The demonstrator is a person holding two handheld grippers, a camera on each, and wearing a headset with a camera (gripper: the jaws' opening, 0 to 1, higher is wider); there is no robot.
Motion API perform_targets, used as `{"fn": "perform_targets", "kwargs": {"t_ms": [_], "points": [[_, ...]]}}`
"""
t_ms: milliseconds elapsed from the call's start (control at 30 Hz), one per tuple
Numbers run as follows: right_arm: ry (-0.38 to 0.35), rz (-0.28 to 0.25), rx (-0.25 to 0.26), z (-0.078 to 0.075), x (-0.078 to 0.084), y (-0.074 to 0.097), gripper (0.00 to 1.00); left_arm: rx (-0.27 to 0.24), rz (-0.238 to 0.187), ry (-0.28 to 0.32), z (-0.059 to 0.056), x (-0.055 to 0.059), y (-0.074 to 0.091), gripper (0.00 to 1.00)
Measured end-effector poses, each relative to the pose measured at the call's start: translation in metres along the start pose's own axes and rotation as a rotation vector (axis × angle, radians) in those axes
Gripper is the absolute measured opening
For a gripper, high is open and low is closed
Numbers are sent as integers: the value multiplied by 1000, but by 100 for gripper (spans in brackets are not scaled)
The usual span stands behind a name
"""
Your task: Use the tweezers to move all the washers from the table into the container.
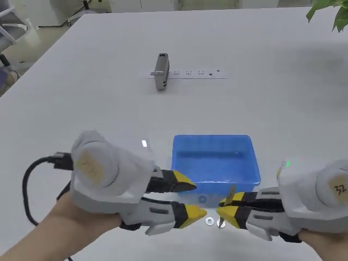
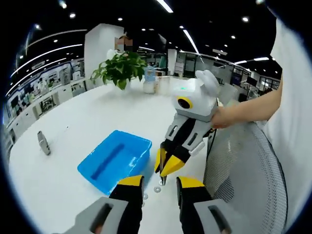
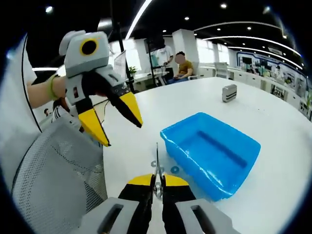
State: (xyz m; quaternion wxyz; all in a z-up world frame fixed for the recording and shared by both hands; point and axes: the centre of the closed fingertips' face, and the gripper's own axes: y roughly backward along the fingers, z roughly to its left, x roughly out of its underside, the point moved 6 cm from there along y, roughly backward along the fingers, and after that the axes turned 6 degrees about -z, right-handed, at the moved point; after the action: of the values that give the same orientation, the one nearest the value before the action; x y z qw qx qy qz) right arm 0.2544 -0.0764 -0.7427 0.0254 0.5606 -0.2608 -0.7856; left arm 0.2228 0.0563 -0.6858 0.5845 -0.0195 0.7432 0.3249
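Note:
A blue container [image 1: 215, 157] stands on the white table [image 1: 228, 103], just beyond both grippers. Small metal washers [image 1: 210, 221] lie on the table at its near side, also seen as washers [image 3: 174, 169] in the right gripper view and washers [image 2: 158, 188] in the left gripper view. My right gripper [image 1: 224, 210] is shut on thin tweezers [image 3: 157, 163], whose tips point down at the washers. My left gripper [image 1: 194, 201] faces it from the left, open and holding nothing. The left gripper [image 3: 119, 126] hangs above the table edge in the right gripper view.
A white power strip [image 1: 190, 74] with a grey adapter [image 1: 161, 70] lies farther back on the table. A green plant [image 1: 330, 11] is at the far right corner. A mesh chair [image 2: 243, 180] sits at the near edge. A black cable [image 1: 27, 185] trails from the left gripper.

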Motion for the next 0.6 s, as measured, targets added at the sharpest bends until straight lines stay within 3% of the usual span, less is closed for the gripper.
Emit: {"fn": "perform_targets", "kwargs": {"t_ms": [167,400,600], "points": [[-99,-90,4,-3,-15,13,2,-105,-114,111,-4,10,23,50],[-66,-126,19,-3,-43,33,2,-247,-183,117,-10,17,44,58],[-25,-149,81,-15,-67,44,2,-314,-263,171,-15,14,52,72]]}}
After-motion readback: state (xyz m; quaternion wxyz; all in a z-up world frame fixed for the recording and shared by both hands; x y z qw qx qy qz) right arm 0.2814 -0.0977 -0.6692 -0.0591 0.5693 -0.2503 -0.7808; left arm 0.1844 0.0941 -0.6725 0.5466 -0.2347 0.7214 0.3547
